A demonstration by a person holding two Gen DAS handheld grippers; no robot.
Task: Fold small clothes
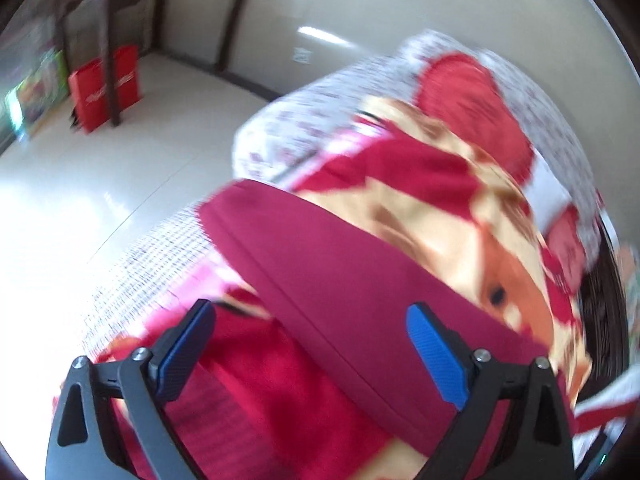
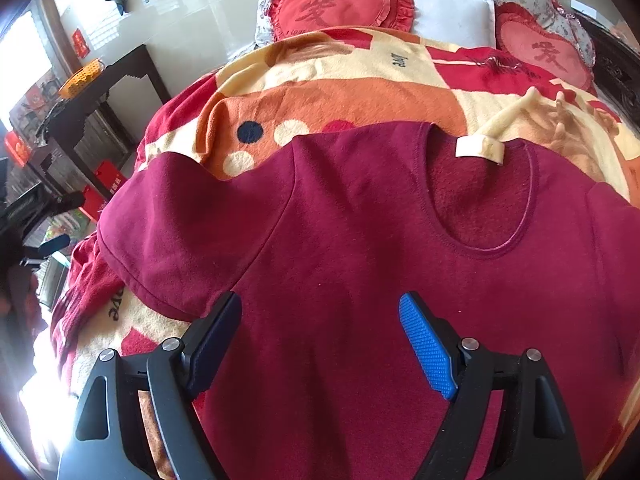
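Both tongs are wide open with nothing in them, left tongs (image 1: 310,350) over a sleeve edge, right tongs (image 2: 322,344) over the chest. The maroon shirt (image 2: 360,240) lies face up on the blanket (image 2: 360,80) on my bed. Looks like folding hasn't started; next I'd pinch a sleeve and fold it inward.
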